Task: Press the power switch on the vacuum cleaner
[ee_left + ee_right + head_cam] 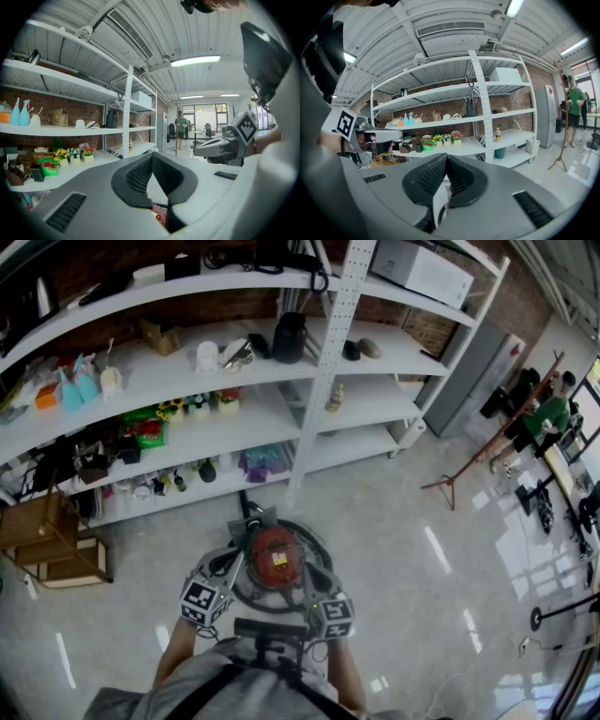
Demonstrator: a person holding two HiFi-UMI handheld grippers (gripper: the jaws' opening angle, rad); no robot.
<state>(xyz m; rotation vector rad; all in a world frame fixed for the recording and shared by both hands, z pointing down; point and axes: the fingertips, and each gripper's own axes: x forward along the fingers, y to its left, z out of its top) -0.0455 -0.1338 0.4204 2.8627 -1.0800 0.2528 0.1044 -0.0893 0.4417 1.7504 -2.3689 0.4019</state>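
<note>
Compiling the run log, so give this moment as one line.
left claw: shut, empty | right claw: shut, empty | vacuum cleaner: on floor, between claws | press: cannot tell

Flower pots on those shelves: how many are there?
3, side by side on one shelf: the yellow-flowered pot leftmost, the white-flowered pot in the middle, the red-flowered pot rightmost. More could be hidden among the clutter.

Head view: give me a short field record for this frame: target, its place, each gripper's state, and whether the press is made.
target: vacuum cleaner, red top
place: on the floor before the white shelves
left gripper: shut, empty, at the vacuum's left side
right gripper: shut, empty, at its right side
press: contact cannot be told
</note>
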